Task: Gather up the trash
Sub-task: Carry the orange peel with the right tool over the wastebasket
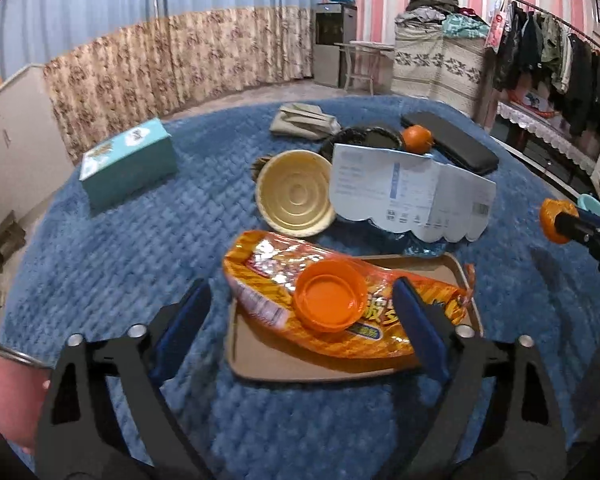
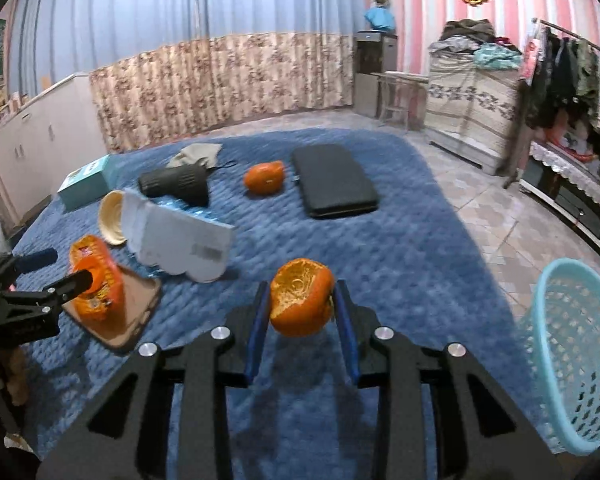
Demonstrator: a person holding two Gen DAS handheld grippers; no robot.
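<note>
right gripper [image 2: 301,307]: fingers pinching an orange peel [image 2: 301,304] from both sides, held clear above the blue blanket [image 2: 380,248], low centre of the right wrist view.
left gripper [image 1: 300,320]: fingers spread wide over the tray [image 1: 260,364]; an orange cap [image 1: 329,295] sits between them, and whether they touch it cannot be told.
step in hand (judged): carrying the peel to the light blue basket [image 2: 572,352] at the right edge of the frame.
how to do it well: keep the pinch firm but gentle, since the peel is soft and could tear or slip; bring it fully over the basket's rim before spreading the fingers.
other trash: orange snack bag [image 1: 340,320] on the tray, white paper [image 1: 408,192] and round yellow lid [image 1: 296,194] above it in the left wrist view.
risk: letting go early drops the peel on the blanket beside the basket.
</note>
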